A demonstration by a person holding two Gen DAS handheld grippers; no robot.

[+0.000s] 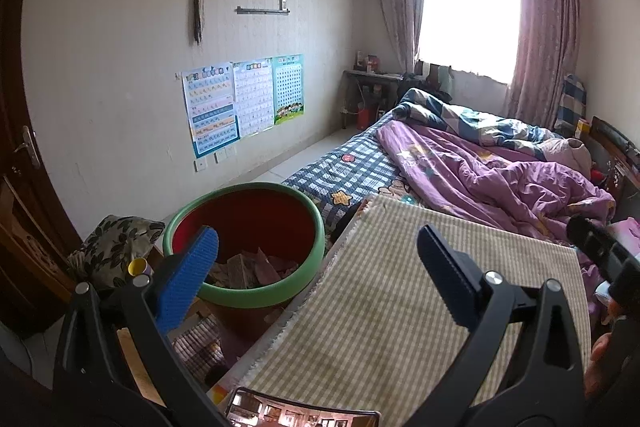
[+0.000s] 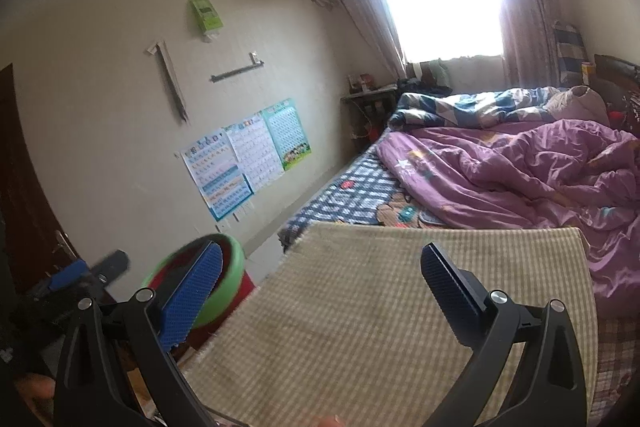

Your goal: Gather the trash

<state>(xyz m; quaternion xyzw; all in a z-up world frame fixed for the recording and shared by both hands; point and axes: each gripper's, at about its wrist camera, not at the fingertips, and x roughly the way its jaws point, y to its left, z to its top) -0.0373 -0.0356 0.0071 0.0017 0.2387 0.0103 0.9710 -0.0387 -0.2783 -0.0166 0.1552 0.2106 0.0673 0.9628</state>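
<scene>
Both the left gripper and the right gripper are spread wide and empty, so trash is best looked for near the green-rimmed bin.

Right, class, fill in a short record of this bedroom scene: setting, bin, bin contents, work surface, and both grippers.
setting: bedroom with a bed and wall posters
bin: red bin with green rim, left of the checked mat
bin contents: paper scraps
left gripper: open, empty
right gripper: open, empty, above the mat
</scene>
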